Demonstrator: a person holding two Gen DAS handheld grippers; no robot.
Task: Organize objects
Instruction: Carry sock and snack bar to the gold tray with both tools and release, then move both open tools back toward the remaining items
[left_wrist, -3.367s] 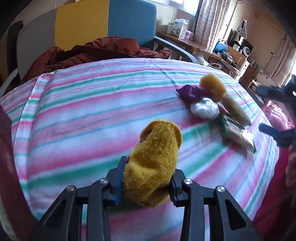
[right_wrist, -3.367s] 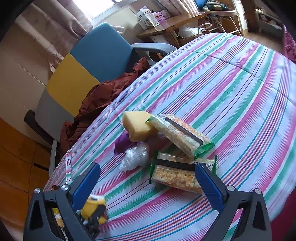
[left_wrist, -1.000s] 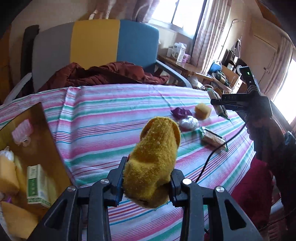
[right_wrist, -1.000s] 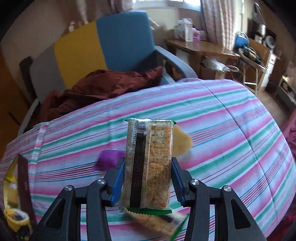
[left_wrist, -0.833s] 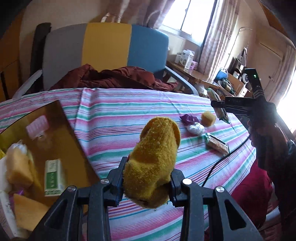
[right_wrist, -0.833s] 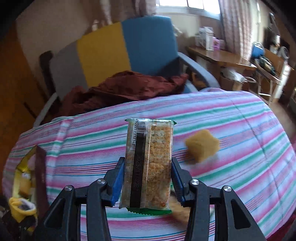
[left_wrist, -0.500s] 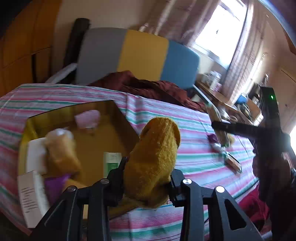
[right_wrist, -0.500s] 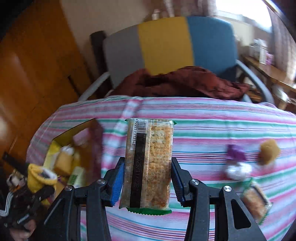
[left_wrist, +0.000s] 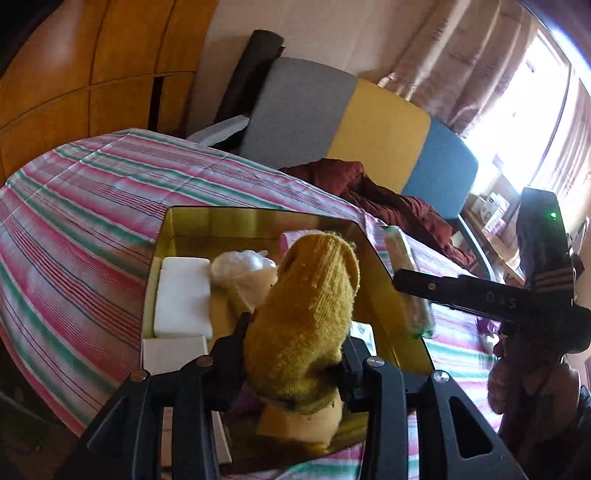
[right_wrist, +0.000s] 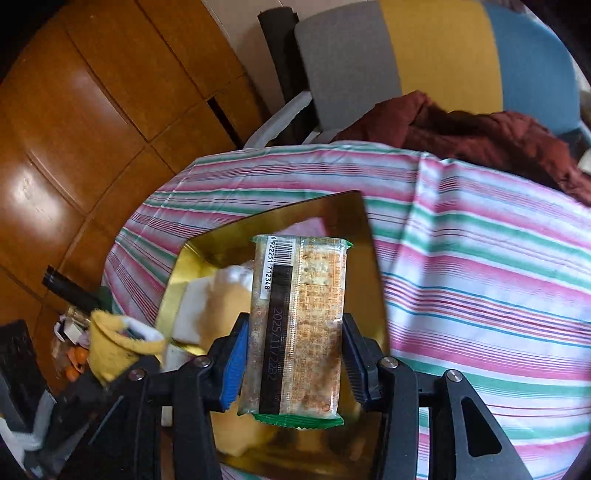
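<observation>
Left gripper (left_wrist: 295, 363): jaws just widened, mustard knitted sock (left_wrist: 306, 314) upright between them, pads apparently touching, above the gold box (left_wrist: 402, 325) on the striped cloth (left_wrist: 85, 206). Right gripper (right_wrist: 293, 363): jaws part-open, clamped on wrapped cracker packet (right_wrist: 297, 325), over the same box.

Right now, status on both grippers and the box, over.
Left gripper jaws just eased wider, mustard knitted sock between them. Right gripper clamps clear-wrapped cracker packet. Both over gold box, already crowded.
</observation>
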